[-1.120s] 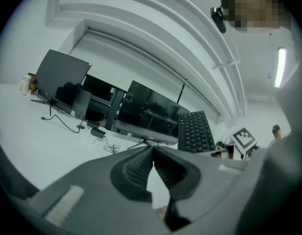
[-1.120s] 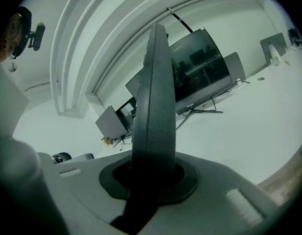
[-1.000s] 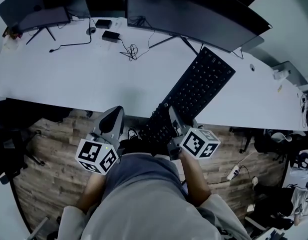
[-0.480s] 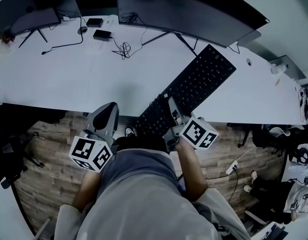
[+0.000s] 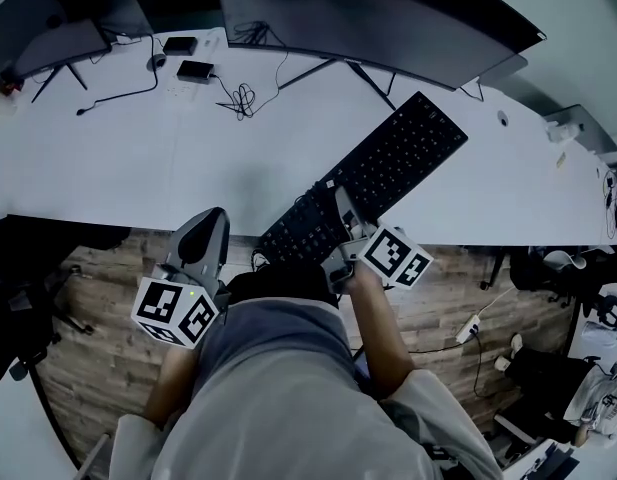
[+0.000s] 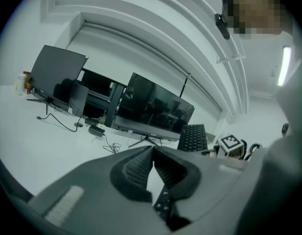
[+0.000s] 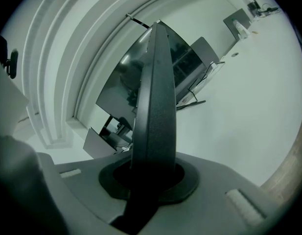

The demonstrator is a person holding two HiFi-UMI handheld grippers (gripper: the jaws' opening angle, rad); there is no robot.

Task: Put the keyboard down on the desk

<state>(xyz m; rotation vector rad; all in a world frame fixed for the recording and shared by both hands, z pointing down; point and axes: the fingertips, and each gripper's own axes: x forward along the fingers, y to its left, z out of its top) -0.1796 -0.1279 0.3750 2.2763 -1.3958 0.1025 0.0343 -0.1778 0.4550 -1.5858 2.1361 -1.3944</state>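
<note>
Nearest me, my left gripper (image 5: 210, 226) hung with its jaws together on nothing, just off the desk's (image 5: 138, 158) front edge, at about 9 o'clock from my right gripper (image 5: 341, 211). The right one was clamped tight on the keyboard's (image 5: 398, 163) near end, where it jutted out past the edge. From there the keyboard ran toward 1 o'clock across the desk, short of the monitor (image 5: 388, 18). I judged it carried over the desk but not yet laid flat; lowering, squaring up and letting go remained.
</note>
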